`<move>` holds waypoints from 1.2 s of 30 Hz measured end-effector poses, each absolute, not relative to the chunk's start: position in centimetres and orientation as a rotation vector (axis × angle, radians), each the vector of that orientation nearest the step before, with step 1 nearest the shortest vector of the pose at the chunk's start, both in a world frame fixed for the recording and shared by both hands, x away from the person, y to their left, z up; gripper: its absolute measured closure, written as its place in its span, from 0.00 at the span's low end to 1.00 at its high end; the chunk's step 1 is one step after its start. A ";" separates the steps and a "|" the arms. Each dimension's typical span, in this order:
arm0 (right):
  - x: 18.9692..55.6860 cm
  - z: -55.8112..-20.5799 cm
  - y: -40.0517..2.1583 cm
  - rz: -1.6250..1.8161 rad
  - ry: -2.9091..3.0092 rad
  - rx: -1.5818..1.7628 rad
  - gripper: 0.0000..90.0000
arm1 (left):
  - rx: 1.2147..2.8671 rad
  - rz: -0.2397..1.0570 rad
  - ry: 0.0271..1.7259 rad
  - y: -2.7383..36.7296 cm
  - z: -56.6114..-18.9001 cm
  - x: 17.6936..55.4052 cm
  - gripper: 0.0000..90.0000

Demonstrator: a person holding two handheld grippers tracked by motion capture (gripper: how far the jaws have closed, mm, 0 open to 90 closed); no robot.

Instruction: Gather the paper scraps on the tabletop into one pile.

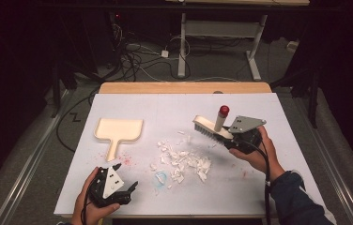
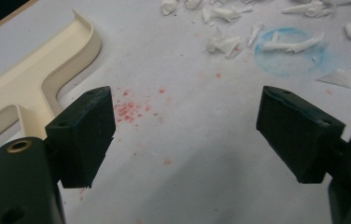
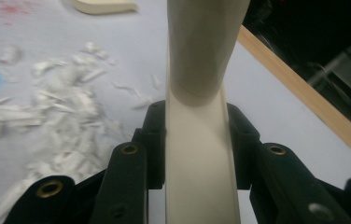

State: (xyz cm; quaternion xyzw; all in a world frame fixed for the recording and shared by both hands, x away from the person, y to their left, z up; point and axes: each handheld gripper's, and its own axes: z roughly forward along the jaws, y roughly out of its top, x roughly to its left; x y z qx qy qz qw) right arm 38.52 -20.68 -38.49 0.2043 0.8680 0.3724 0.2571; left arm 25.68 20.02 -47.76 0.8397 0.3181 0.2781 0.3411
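Observation:
My right gripper (image 1: 235, 137) is shut on the cream brush (image 1: 211, 127), whose bristles face left toward the scrap pile and whose red-tipped handle (image 1: 223, 111) stands up. In the right gripper view the brush's cream body (image 3: 197, 154) runs up between the jaws. White paper scraps (image 1: 184, 160) lie heaped mid-table, just left of the brush. A cream dustpan (image 1: 117, 131) lies flat at the left, its handle toward me. My left gripper (image 1: 130, 190) hovers open near the front edge, below the dustpan; its view shows the dustpan handle (image 2: 29, 93) left of the empty jaws.
The white table sheet (image 1: 268, 187) carries red specks (image 2: 131, 109) and a blue ring stain (image 2: 290, 51) near the scraps. A wooden table edge (image 1: 184, 87) runs along the back. Cables and a desk frame (image 1: 182, 42) sit on the floor beyond.

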 end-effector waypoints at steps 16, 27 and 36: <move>40.0 -42.8 -19.3 0.794 2.379 0.722 0.75 | 2.215 0.710 0.807 19.8 -47.9 25.8 0.21; 37.3 -41.3 -15.5 0.970 2.431 0.581 0.76 | 2.217 0.710 0.808 19.9 -47.9 25.8 0.21; 38.3 -38.8 -16.6 1.076 2.331 0.569 0.76 | 2.205 0.713 0.823 20.1 -47.9 25.8 0.21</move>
